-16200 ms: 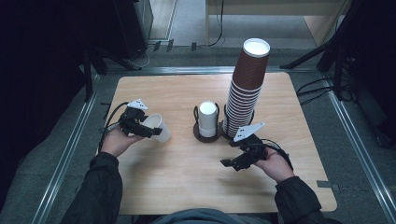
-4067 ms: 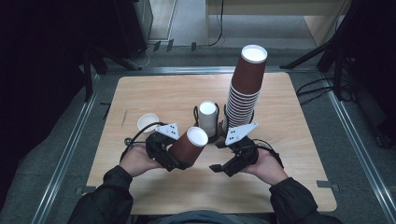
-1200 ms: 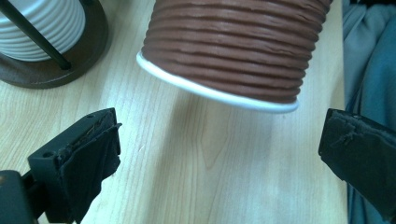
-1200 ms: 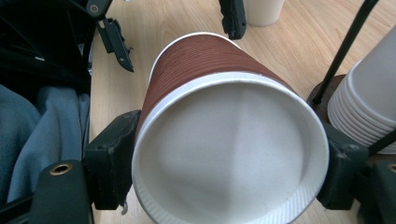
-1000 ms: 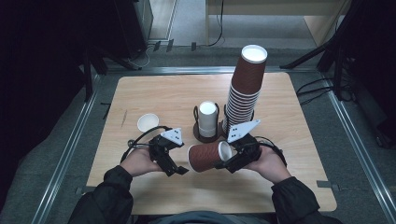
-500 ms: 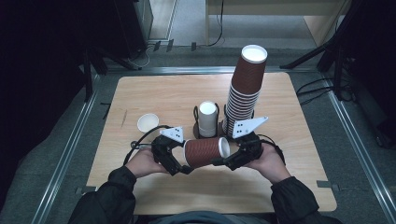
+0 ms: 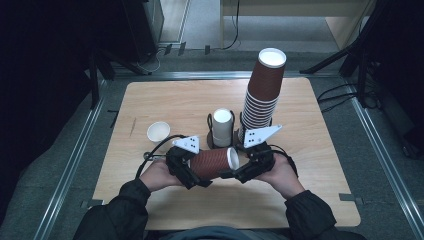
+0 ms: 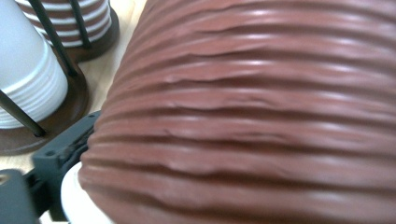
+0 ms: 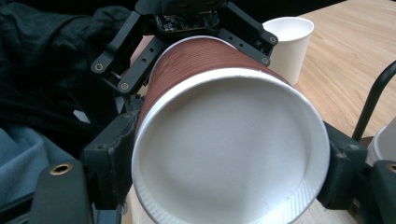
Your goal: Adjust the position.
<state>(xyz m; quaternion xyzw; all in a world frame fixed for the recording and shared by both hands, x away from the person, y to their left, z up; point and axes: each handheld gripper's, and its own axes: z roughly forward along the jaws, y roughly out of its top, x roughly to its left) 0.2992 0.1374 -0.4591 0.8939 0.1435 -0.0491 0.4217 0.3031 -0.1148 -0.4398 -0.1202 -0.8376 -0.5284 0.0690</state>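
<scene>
Near the left edge of the tabletop (image 7: 150, 100) I note a small white cup (image 7: 158, 131) standing upright and alone, well apart from both tools. My left gripper (image 7: 187, 167) sits toward the front edge, left of centre, clamped on the base end of a ribbed brown cup (image 7: 212, 163); in the right gripper view its jaws bracket the cup's narrow end from both sides. The cup lies on its side, held off the wood, mouth turned to the right. In the left gripper view the ribbed wall crowds the lens, so I get nothing about the jaws from there. My right gripper (image 7: 245, 172) meets the cup at its rim; in its own view the two black jaws stand on either side of the white mouth, touching or very nearly so, and I judge them closed on it, though contact pressure is not readable. Behind the cup, mid-table, stands a holder with a short stack of white cups (image 7: 222, 125), and just right of it a tall stack of brown cups (image 7: 262, 95). Step in hand, by my reading: a handover, left to right. Next move calls for confirming the right grip is firm, then opening the left jaws without tugging the cup askew.
</scene>
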